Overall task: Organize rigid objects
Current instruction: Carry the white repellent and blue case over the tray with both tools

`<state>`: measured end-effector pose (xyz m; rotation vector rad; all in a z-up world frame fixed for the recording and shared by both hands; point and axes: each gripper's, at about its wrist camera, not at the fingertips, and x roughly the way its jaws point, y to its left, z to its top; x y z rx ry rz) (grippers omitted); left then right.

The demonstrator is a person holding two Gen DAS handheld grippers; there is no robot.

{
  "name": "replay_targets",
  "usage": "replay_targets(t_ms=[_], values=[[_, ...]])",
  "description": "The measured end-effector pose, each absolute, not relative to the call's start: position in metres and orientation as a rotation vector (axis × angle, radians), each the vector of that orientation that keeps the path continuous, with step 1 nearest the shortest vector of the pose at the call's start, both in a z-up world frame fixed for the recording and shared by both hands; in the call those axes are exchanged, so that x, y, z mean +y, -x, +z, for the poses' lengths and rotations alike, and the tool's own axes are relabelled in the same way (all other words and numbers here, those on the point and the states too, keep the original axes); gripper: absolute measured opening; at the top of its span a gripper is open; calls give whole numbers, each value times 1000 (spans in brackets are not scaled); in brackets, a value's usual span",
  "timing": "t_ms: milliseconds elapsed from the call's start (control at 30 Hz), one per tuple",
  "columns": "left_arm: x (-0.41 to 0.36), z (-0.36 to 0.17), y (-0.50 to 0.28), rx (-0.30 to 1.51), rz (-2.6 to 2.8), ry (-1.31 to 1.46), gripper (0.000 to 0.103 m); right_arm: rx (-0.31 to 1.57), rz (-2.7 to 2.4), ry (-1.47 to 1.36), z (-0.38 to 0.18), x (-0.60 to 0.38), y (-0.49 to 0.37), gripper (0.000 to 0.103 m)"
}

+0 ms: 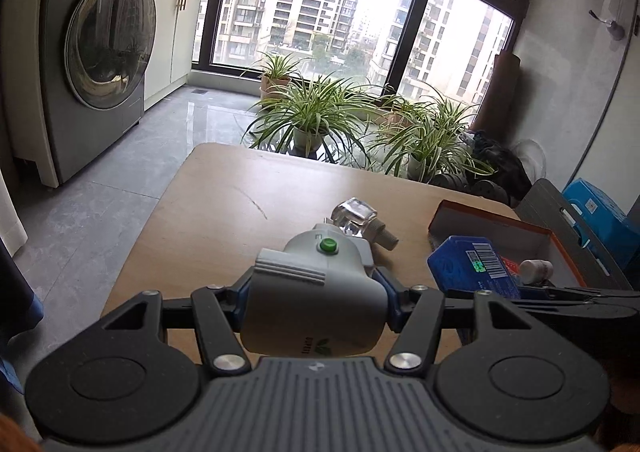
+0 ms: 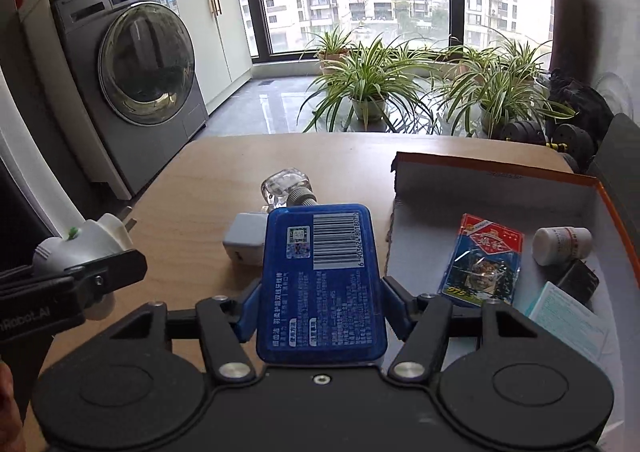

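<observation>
My left gripper [image 1: 314, 302] is shut on a grey-white plug adapter [image 1: 320, 272] with a green button, held above the wooden table [image 1: 216, 204]. In the right wrist view the same adapter [image 2: 90, 244] shows at the far left, with the left gripper [image 2: 100, 274] clamped on it. My right gripper [image 2: 322, 308] is shut on a flat blue box [image 2: 320, 272] with a barcode, pads on its long sides. Beyond it lie a clear glass bottle [image 2: 286, 184] and a small grey charger [image 2: 244, 238]. A grey cardboard box with an orange rim [image 2: 500, 188] stands to the right.
The cardboard box holds a pack of cards [image 2: 484, 260], a white pill bottle [image 2: 560, 244], a black plug [image 2: 578, 278] and a pale paper packet [image 2: 568, 316]. A washing machine [image 1: 104, 52] stands at the left. Potted plants [image 1: 312, 112] line the window past the table's far edge.
</observation>
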<state>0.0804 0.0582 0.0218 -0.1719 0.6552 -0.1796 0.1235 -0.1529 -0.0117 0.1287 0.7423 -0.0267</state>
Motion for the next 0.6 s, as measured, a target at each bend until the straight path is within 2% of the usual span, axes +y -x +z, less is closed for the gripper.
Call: replay_targets(t_ms=[600], values=[[-24, 48, -28, 613, -341, 118, 61, 616, -182, -155, 35, -211, 2, 74]])
